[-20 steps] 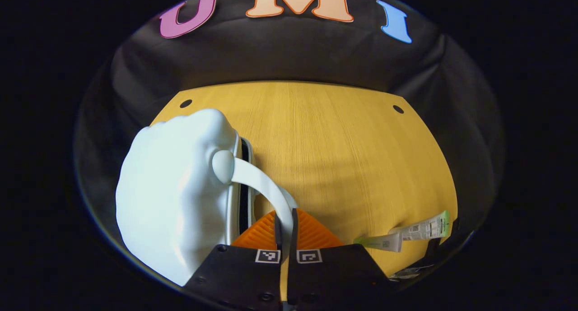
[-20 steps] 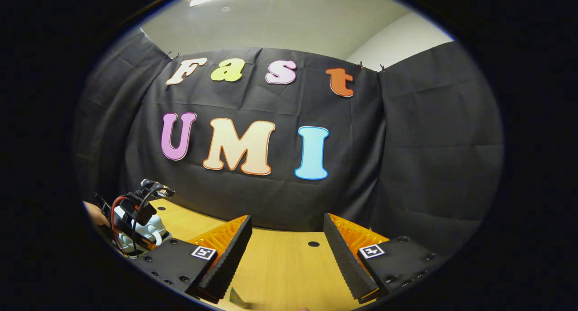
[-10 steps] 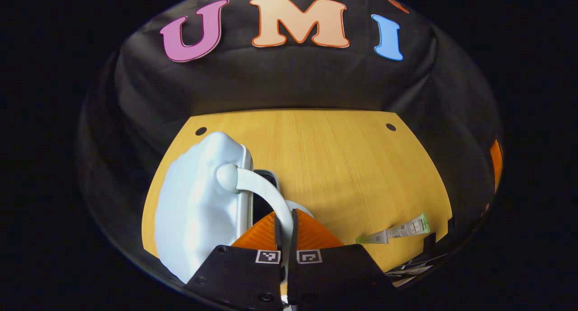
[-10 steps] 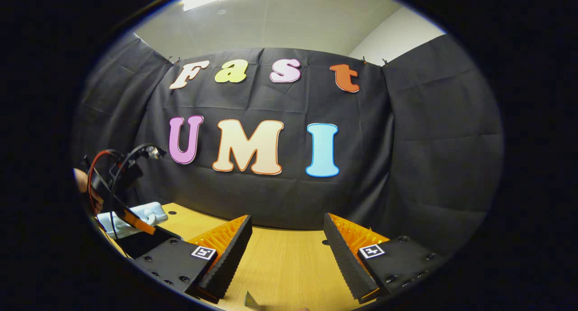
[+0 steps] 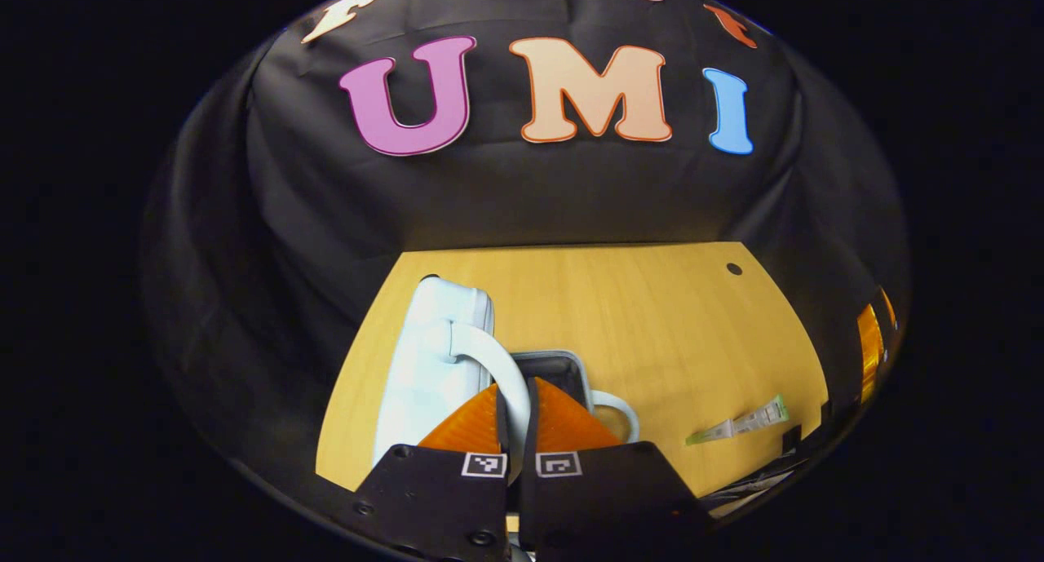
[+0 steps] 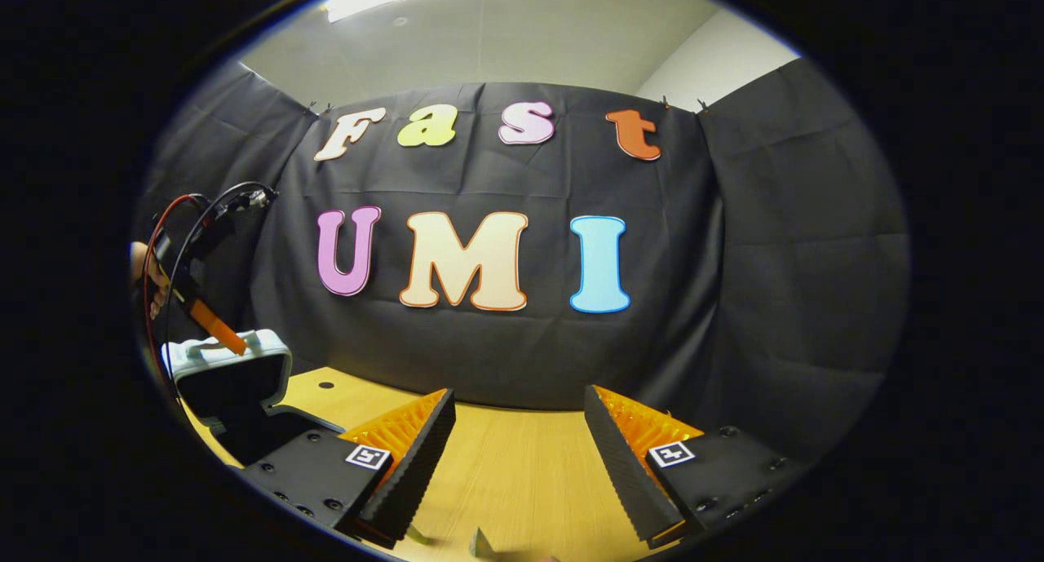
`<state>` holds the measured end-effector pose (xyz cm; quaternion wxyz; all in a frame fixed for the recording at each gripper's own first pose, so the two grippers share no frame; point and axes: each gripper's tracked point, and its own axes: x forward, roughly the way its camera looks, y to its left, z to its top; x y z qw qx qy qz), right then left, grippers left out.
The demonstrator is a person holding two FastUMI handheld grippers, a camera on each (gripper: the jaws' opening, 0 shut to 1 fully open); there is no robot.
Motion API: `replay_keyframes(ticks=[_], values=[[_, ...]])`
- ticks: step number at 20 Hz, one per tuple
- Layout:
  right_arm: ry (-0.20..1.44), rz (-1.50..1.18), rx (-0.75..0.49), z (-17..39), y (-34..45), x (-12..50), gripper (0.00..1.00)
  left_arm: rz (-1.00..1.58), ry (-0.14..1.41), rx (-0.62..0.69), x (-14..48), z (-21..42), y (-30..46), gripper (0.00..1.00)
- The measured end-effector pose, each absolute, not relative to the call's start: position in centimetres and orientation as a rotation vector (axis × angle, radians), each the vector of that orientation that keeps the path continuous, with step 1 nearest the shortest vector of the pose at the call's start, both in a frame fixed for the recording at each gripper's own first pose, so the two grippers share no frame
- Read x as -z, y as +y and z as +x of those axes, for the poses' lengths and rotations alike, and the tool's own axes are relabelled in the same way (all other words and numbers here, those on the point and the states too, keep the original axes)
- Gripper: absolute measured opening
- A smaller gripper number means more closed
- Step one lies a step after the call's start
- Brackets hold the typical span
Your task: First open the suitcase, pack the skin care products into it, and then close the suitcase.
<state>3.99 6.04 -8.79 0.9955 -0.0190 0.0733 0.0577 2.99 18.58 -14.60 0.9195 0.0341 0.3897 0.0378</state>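
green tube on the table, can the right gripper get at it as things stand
Probably yes. The right gripper is open and holds nothing, and the green tube lies alone on bare table, apart from the suitcase the left gripper is lifting open.

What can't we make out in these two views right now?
- Suitcase interior, left gripper view: the left gripper and its fingers cover most of the opening.
- Suitcase in the right gripper view: base cut off behind the right gripper body; contents dark.
- Skin care tube, left gripper view: too small to tell the print.
- Items at the lower right table edge, left gripper view: cut off, unidentifiable.
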Motion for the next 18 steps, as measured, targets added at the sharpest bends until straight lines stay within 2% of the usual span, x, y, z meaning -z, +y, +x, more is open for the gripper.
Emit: replay_keyframes(ticks=[10,18], values=[[0.14,-0.017,-0.121,4.5,11.4,9.8,1.0,0.174,0.712,-0.259,11.2,2.2,32.2,0.0],[0.141,-0.043,-0.067,4.6,14.1,10.7,0.99,0.124,0.69,-0.33,12.9,1.6,42.1,0.0]])
